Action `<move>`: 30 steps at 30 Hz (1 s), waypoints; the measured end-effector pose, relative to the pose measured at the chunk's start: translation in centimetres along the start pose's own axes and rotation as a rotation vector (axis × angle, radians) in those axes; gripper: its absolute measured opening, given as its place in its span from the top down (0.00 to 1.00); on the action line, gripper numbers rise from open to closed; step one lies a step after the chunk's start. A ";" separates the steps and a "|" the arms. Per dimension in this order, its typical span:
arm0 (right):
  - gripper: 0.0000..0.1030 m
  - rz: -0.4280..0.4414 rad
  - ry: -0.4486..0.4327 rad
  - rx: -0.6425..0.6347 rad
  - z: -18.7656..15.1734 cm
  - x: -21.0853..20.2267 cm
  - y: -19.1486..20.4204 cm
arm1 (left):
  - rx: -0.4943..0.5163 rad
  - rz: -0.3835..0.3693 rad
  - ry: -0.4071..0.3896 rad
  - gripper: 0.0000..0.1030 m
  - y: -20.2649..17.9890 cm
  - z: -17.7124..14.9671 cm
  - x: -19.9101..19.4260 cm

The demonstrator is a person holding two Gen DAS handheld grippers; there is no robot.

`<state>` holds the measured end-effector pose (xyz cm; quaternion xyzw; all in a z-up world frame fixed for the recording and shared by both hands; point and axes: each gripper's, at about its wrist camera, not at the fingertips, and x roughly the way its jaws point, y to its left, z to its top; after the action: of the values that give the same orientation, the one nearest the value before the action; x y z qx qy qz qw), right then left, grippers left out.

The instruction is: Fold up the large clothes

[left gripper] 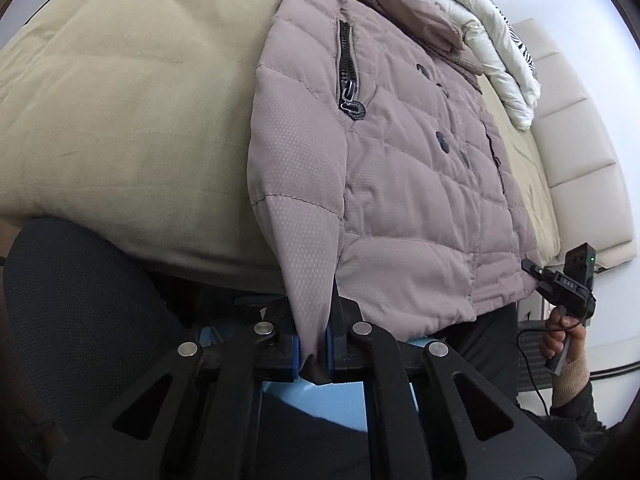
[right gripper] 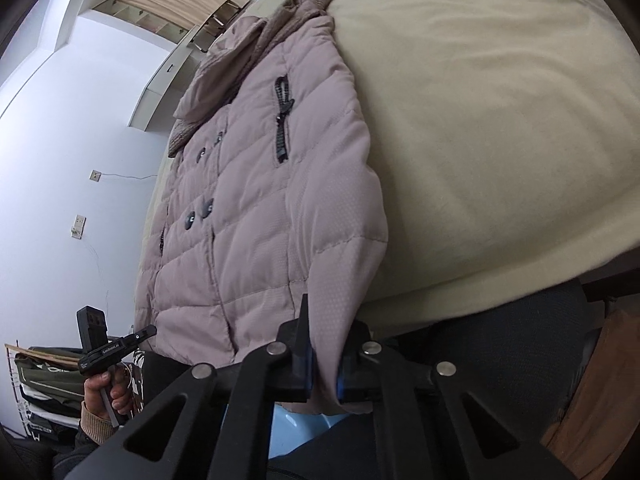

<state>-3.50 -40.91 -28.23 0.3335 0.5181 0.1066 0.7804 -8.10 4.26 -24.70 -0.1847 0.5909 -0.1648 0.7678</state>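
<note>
Left gripper point(left gripper: 314, 354): blue-padded fingers closed on the cuff end of one sleeve point(left gripper: 296, 216) of the mauve quilted puffer jacket point(left gripper: 404, 168). Right gripper point(right gripper: 322, 372): likewise clamped on the other sleeve point(right gripper: 340, 248) at its lower end. Both sleeve ends hang just past the near edge of the bed point(left gripper: 120, 92).

Jacket lies front-up on the bed, hem overhanging the near edge, collar toward the far side. Fabric is quilted in diagonal panels; the sleeves show a fine dotted texture. Dark buttons point(left gripper: 442, 140) run in pairs down the front; a black zipped chest pocket point(left gripper: 346, 68) sits on each side. Ribbed brown knit collar point(right gripper: 298, 10) at the top.

Beyond the collar, a white puffer garment point(left gripper: 480, 20) lies at the bed's far edge.
</note>
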 end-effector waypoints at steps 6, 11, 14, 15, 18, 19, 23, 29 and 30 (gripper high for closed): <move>0.92 0.075 -0.009 0.021 0.1 -2.2 1.7 | -0.040 -0.053 -0.031 0.94 -0.7 0.1 -3.8; 0.92 0.201 -0.085 0.035 3.8 -3.8 3.8 | -0.103 -0.183 -0.138 0.95 -1.2 4.4 -8.1; 0.92 0.280 -0.149 0.017 7.8 -4.5 5.9 | -0.100 -0.257 -0.222 0.95 -2.2 8.5 -10.7; 0.92 0.303 -0.168 0.011 9.1 -4.6 6.5 | -0.098 -0.277 -0.244 0.95 -2.7 9.7 -11.4; 0.92 0.362 -0.231 0.000 13.6 -4.9 8.7 | -0.093 -0.352 -0.319 0.95 -3.9 15.0 -13.5; 0.92 0.374 -0.251 -0.006 15.4 -4.9 9.4 | -0.086 -0.372 -0.347 0.95 -4.5 17.2 -14.1; 0.92 0.382 -0.325 -0.045 21.9 -4.7 11.9 | -0.083 -0.392 -0.408 0.95 -5.4 24.8 -14.8; 0.92 0.323 -0.408 -0.020 31.7 -2.2 13.0 | -0.140 -0.358 -0.482 0.95 -6.4 36.3 -12.8; 0.92 0.310 -0.416 -0.018 33.2 -1.7 13.1 | -0.148 -0.349 -0.490 0.95 -6.5 38.0 -12.1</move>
<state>27.24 -45.54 -10.73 0.4168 0.2882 0.1589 0.8473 25.47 7.63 -2.46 -0.3730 0.3579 -0.2012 0.8321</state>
